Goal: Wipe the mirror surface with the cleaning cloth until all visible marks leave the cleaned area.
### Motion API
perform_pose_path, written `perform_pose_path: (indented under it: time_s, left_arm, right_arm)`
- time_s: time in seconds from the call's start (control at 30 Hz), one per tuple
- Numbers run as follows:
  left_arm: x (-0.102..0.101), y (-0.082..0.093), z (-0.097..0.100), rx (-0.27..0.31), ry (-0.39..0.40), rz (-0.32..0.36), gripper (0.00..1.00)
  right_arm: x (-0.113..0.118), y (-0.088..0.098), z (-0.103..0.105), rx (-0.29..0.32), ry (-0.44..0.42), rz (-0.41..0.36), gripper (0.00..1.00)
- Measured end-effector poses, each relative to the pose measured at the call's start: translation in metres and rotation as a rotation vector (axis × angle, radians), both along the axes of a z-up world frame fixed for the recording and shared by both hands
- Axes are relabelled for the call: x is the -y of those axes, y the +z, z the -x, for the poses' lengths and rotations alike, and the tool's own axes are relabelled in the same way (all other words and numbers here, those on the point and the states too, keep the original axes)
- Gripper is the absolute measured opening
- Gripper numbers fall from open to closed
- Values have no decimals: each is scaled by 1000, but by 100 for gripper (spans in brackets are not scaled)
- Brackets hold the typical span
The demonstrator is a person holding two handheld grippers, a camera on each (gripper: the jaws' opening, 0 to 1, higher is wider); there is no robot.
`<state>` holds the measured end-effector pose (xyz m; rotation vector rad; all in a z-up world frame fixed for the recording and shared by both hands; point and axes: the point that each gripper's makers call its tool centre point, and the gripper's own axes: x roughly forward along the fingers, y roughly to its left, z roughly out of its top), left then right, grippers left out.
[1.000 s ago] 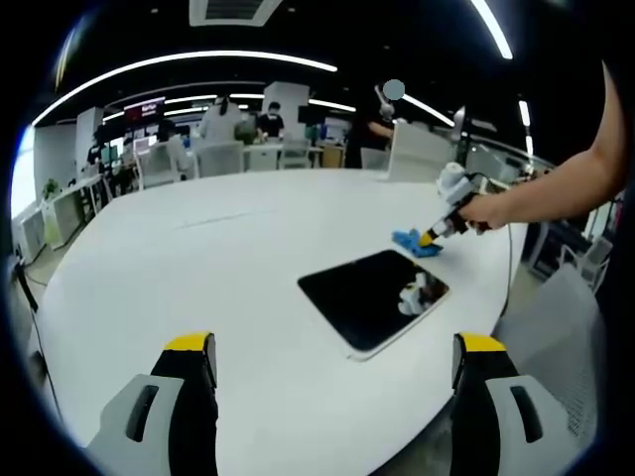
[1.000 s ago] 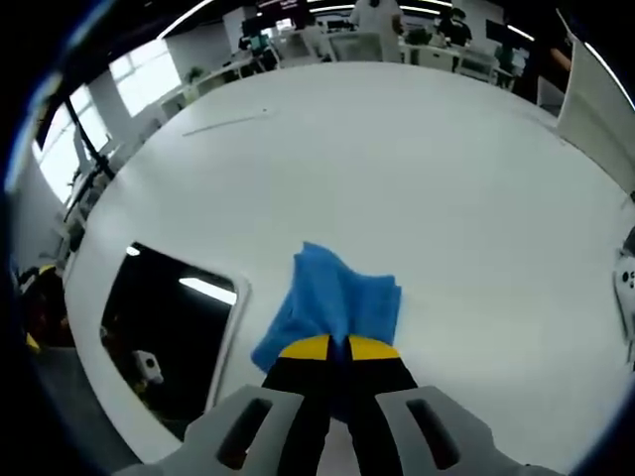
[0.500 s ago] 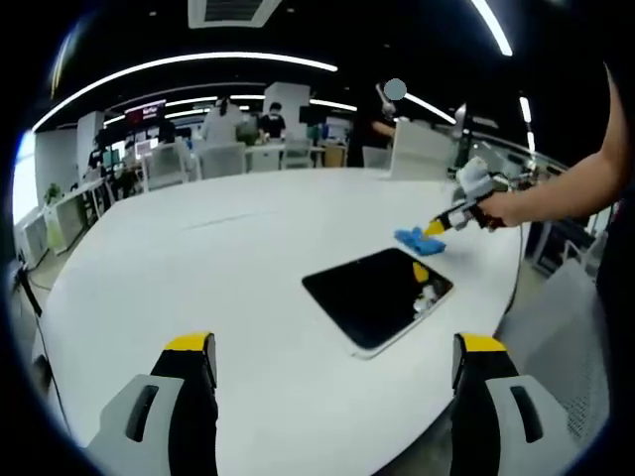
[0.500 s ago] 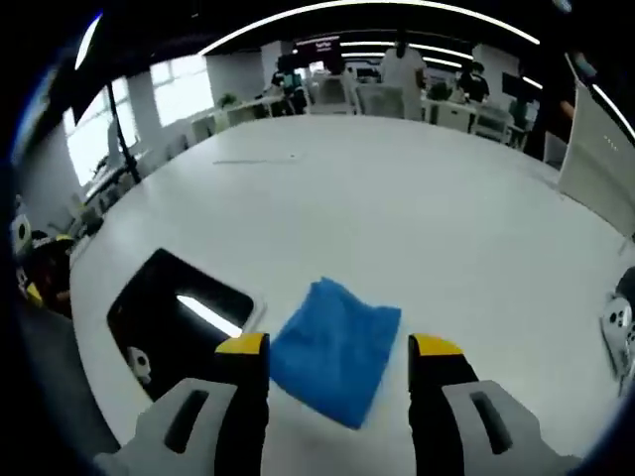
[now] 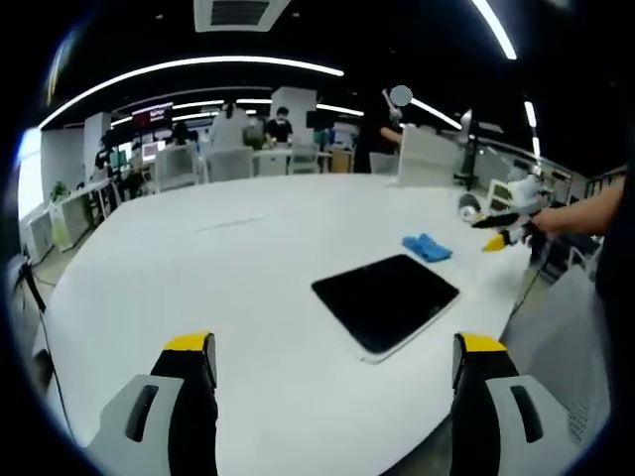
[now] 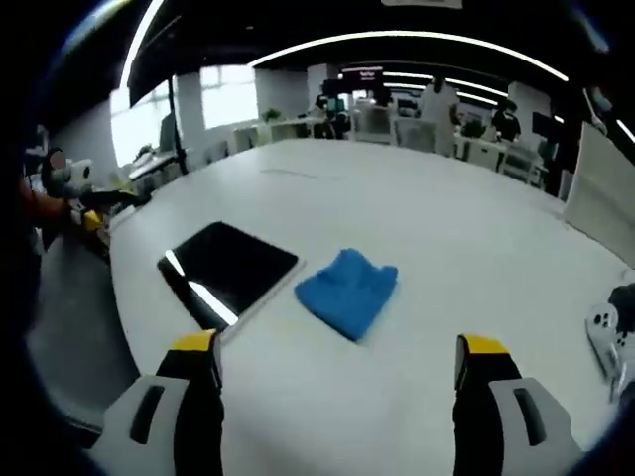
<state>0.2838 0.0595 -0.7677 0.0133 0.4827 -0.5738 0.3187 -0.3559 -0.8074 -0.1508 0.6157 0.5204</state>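
A dark rectangular mirror (image 5: 385, 300) with a pale rim lies flat on the white table (image 5: 198, 278); the right gripper view shows the mirror (image 6: 226, 270) left of centre. A crumpled blue cloth (image 6: 348, 291) lies on the table beside the mirror's edge, and in the left gripper view the cloth (image 5: 428, 247) sits just past the mirror's far corner. My left gripper (image 5: 335, 362) is open, well short of the mirror. My right gripper (image 6: 340, 367) is open and holds nothing, pulled back from the cloth. In the left gripper view the right gripper (image 5: 501, 234) hovers off the table's right edge.
A white controller (image 6: 605, 329) lies at the table's right side. Chairs, desks and several people stand in the office behind the table (image 6: 476, 228). A person's arm (image 5: 585, 213) reaches in from the right. The table's near edge curves close to both grippers.
My right gripper opened and let go of the blue cloth, then drew back and away from it. The cloth now lies free beside the mirror. The left gripper stayed open.
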Motion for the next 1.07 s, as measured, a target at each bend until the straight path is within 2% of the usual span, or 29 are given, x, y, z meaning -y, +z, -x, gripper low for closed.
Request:
perform_pose_path:
  time_s: [0.27,0.33,0.47,1.07]
  left_arm:
    - [-4,2,-2,-8,29,44,99]
    - [-3,3,-2,3,25,31,99]
    - [-1,4,-1,10,13,22,99]
    - [-1,8,-1,22,17,34,99]
  right_arm:
    - [-5,-1,27,4,-61,-47,100]
    - [-9,1,32,1,-79,-112,100]
    - [-8,-5,39,-10,-78,-85,100]
    - [-7,-2,36,6,-96,-97,100]
